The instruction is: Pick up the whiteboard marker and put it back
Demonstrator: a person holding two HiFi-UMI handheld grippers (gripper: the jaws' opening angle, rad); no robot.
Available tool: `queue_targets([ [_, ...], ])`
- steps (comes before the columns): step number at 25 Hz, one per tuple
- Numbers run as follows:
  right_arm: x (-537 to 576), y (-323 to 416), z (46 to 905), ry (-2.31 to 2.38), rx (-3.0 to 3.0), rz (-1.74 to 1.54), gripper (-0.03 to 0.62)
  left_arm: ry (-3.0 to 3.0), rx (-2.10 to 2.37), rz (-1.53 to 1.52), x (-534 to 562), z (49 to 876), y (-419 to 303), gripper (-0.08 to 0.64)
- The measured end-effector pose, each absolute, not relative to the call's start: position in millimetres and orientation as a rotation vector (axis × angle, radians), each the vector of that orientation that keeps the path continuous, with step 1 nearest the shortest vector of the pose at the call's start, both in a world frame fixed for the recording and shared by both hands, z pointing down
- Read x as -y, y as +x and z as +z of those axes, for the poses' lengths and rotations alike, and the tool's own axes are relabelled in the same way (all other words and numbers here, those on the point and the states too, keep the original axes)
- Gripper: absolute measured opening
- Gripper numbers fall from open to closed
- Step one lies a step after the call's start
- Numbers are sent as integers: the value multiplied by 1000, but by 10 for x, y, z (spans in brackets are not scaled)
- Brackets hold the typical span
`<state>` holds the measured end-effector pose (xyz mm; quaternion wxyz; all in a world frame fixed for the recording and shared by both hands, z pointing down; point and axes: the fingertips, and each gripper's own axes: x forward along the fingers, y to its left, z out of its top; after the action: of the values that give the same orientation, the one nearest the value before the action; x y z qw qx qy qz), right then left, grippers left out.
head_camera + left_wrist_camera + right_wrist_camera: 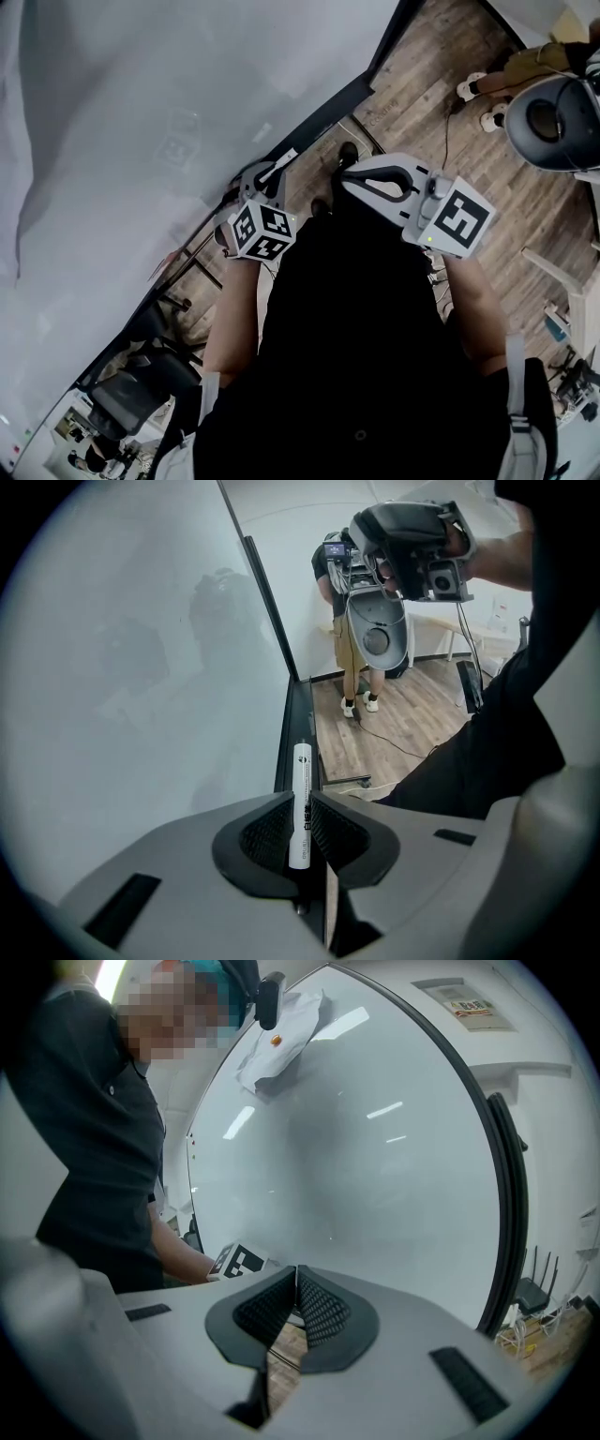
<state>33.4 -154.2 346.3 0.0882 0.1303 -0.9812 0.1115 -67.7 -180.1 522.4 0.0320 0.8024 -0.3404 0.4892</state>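
A white whiteboard marker (pixel 301 799) with black print is clamped between the pads of my left gripper (pixel 302 810), its tip pointing at the black ledge (pixel 298 726) along the whiteboard's lower edge. In the head view the left gripper (pixel 265 178) sits close to the whiteboard (pixel 141 141), with the marker's white end (pixel 284 157) poking out toward the black frame. My right gripper (pixel 351 180) hangs beside it, away from the board. In the right gripper view its jaws (pixel 296 1275) meet at the tips with nothing between them.
The whiteboard (pixel 375 1147) has a crumpled white cloth (pixel 281 1030) stuck near its top. Below lies a wooden floor (pixel 403 719) with a cable (pixel 394 745) across it. Another person (pixel 352 639) stands farther back. A chair base (pixel 173 305) sits under the board.
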Motion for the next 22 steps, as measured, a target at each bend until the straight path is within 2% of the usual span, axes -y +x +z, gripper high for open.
queue_targets([
  [22,1577,342,3479,390,2919,350,21,2418,1097,1539,1840,5417,-714,69],
])
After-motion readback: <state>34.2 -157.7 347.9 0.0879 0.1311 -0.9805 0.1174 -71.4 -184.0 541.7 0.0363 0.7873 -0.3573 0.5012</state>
